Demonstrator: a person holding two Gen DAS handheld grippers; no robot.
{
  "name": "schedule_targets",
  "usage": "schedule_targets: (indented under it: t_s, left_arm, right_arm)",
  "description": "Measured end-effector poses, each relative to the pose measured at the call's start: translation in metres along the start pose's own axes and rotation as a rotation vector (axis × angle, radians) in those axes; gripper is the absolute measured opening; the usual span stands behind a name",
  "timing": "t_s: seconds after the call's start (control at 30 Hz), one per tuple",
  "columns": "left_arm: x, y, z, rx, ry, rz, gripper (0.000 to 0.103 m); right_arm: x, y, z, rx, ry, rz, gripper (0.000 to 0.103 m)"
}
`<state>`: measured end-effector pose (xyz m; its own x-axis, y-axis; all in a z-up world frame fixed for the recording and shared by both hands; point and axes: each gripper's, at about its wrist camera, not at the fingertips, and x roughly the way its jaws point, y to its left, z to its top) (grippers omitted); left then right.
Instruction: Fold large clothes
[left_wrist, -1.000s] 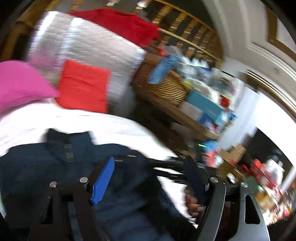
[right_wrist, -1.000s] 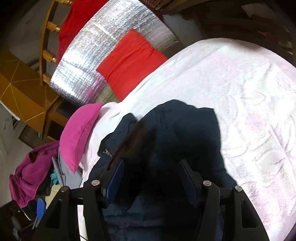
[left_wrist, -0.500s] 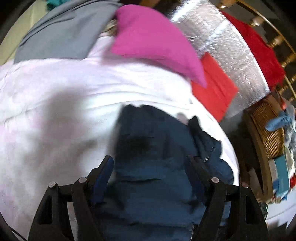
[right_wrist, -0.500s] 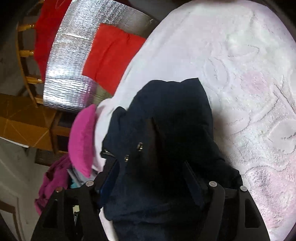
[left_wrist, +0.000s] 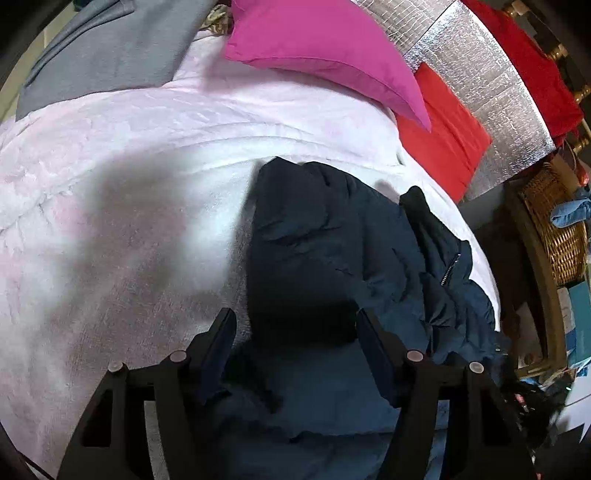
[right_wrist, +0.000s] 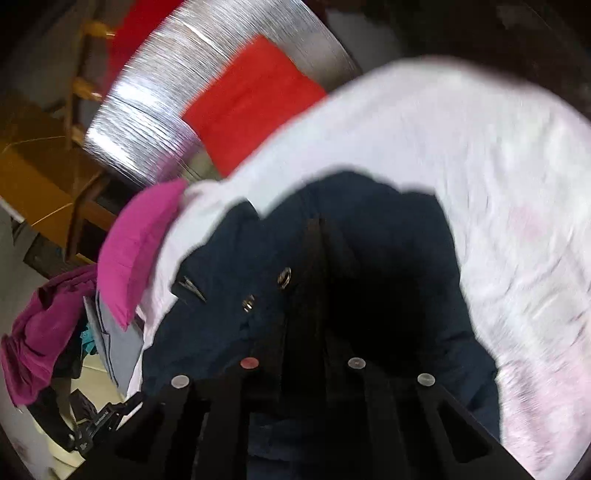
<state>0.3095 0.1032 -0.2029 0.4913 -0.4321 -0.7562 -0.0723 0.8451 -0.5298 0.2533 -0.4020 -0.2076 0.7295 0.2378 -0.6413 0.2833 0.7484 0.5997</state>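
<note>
Pale pink fleece blanket (left_wrist: 122, 206) covered the bed. Dark navy padded jacket (left_wrist: 332, 251) lay bunched on it, nr the magenta pillow (left_wrist: 325, 55) & red cushion (left_wrist: 443, 140). Left tool (left_wrist: 295, 332) was spread wide over jacket fabric, gripping nothing. Right tool (right_wrist: 304, 354) was clenched on a jacket fold.
</note>
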Motion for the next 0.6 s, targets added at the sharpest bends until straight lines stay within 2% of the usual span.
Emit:
schedule_targets:
  t_s: [0.07,0.13,0.17,0.33,0.47,0.53,0.57,0.6]
  left_arm:
    - [0.0,0.0,-0.001,0.004,0.003,0.01,0.069]
    - [0.001,0.002,0.0,0.0,0.016,0.012,0.069]
    - [0.001,0.004,-0.001,-0.005,0.02,0.01,0.069]
    - [0.0,0.003,0.0,0.006,0.009,0.018,0.069]
    - [0.005,-0.008,-0.002,0.042,0.021,0.028,0.069]
    - [0.008,-0.012,-0.004,0.064,0.029,0.029,0.069]
    - [0.008,-0.014,-0.004,0.076,0.028,0.03,0.069]
    - [0.008,-0.016,-0.005,0.083,0.026,0.028,0.069]
  right_arm:
    - [-0.015,0.007,-0.002,-0.05,-0.045,-0.019,0.014]
    - [-0.019,0.012,-0.004,-0.1,-0.07,-0.074,0.014]
    - [-0.015,0.01,-0.006,-0.111,-0.059,-0.105,0.013]
    - [0.007,-0.013,-0.011,-0.074,0.059,-0.137,0.013]
    - [0.001,-0.024,-0.005,-0.034,0.109,-0.078,0.017]
    - [-0.009,-0.033,0.001,0.001,0.103,-0.058,0.027]
    - [-0.014,-0.038,0.006,0.021,0.093,-0.044,0.043]
    - [-0.019,-0.042,0.011,0.044,0.071,-0.029,0.066]
